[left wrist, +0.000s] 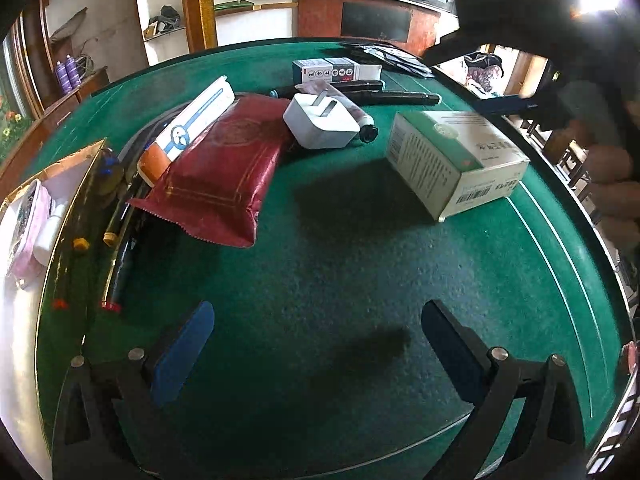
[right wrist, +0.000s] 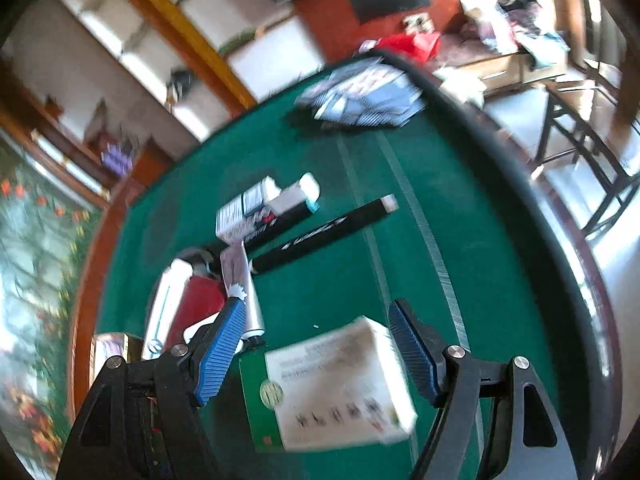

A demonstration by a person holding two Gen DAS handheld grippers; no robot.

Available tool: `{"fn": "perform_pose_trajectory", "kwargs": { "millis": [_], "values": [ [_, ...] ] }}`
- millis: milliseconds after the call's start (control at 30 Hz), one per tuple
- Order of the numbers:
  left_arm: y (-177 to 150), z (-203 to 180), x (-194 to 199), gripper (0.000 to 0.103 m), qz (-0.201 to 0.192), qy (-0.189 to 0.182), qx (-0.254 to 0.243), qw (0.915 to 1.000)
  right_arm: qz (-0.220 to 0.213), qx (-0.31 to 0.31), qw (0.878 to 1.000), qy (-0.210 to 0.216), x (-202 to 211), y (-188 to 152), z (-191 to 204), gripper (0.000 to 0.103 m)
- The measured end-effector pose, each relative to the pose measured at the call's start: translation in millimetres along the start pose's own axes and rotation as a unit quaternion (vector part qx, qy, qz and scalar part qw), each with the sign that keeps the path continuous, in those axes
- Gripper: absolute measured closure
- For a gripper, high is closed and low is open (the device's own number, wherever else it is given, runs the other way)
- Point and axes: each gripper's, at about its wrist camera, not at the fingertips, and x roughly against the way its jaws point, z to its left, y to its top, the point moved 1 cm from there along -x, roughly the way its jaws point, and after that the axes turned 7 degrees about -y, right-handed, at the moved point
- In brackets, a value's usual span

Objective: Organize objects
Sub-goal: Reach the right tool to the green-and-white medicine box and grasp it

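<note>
- The right gripper (right wrist: 316, 354) has its blue ribbed fingers (right wrist: 222, 354) spread wide. The white and green cardboard medicine box (right wrist: 332, 384) lies on the green felt table (right wrist: 460, 240) in the gap between them, nearer the camera than the fingertips. The view is blurred, and neither pad appears to press on the box.
- Just beyond the right gripper's left-hand finger lie a silver tube (right wrist: 246, 292) and a white charger plug (left wrist: 320, 122).
- The left gripper (left wrist: 318, 316) also stands wide open and holds nothing. Only bare felt lies between its blue fingers (left wrist: 184, 356).
- From the left wrist, the medicine box sits well ahead and to the right of those fingers. A dark red foil pouch (left wrist: 216, 184) lies ahead to the left, with a long white box (left wrist: 192, 128) against its far side.
- Farther off lie black pens (left wrist: 400, 99) and a small white and blue carton (left wrist: 332, 70).
- At the left edge stands an open cardboard box (left wrist: 76, 156).
</note>
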Motion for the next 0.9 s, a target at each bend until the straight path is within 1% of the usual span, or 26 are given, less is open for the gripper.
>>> {"fn": "perform_pose_trajectory", "kwargs": {
  "millis": [100,167,200,267,300,333,367,433,500,533,567,633,667,700,733,767,833,900],
  "values": [
    [3,6,1,0.001,-0.005,-0.019,0.006,0.9998,0.067,0.006,0.997,0.03,-23,-6,4,0.025],
    [3,8,2,0.001,-0.008,-0.024,0.009,0.9996,0.103,0.014,0.993,0.054,-25,-22,2,0.025],
    [3,7,1,0.001,-0.007,-0.022,0.006,0.9997,0.118,0.024,0.991,0.063,-21,-35,0,0.025],
    [3,4,0,0.001,-0.003,-0.014,-0.001,0.9999,0.142,0.051,0.986,0.07,-11,-62,-2,0.025],
    [3,4,0,0.001,-0.003,-0.013,-0.002,0.9999,0.149,0.07,0.984,0.065,-4,-77,-4,0.025],
    [3,4,0,0.001,-0.003,-0.013,-0.002,0.9999,0.149,0.088,0.984,0.05,4,-89,-5,0.025],
    [3,4,0,0.001,-0.003,-0.014,-0.001,0.9999,0.138,0.106,0.984,0.029,15,-99,-7,0.025],
    [2,2,0,0.001,-0.005,-0.015,0.001,0.9999,0.096,0.128,0.987,-0.01,40,-112,-10,0.025],
    [1,2,1,0.001,-0.005,-0.014,0.0,0.9999,0.033,0.126,0.991,-0.042,65,-115,-11,0.025],
    [2,2,1,0.001,-0.005,-0.016,0.002,0.9999,0.007,0.118,0.992,-0.044,74,-114,-11,0.025],
    [2,3,2,0.001,-0.008,-0.024,0.009,0.9996,-0.018,0.102,0.994,-0.039,83,-112,-12,0.025],
    [4,6,6,0.0,-0.007,-0.05,0.027,0.9984,-0.068,0.055,0.996,-0.013,97,-112,-19,0.024],
    [8,6,8,0.0,-0.009,-0.059,0.033,0.9977,-0.087,0.032,0.996,0.006,103,-114,-23,0.023],
    [12,6,12,0.0,-0.013,-0.061,0.035,0.9975,-0.096,0.012,0.995,0.032,104,-118,-26,0.021],
    [20,4,16,0.0,-0.02,-0.053,0.033,0.9979,-0.097,-0.001,0.994,0.051,104,-123,-30,0.021],
    [26,1,17,0.0,-0.025,-0.045,0.029,0.9983,-0.095,-0.01,0.994,0.058,100,-125,-30,0.021],
    [41,-7,16,0.0,-0.04,-0.03,0.013,0.9987,-0.086,-0.016,0.994,0.066,96,-128,-37,0.021],
    [54,-17,2,0.0,-0.035,-0.025,-0.005,0.999,-0.079,-0.028,0.994,0.068,93,-135,-48,0.021]
  ]
}}
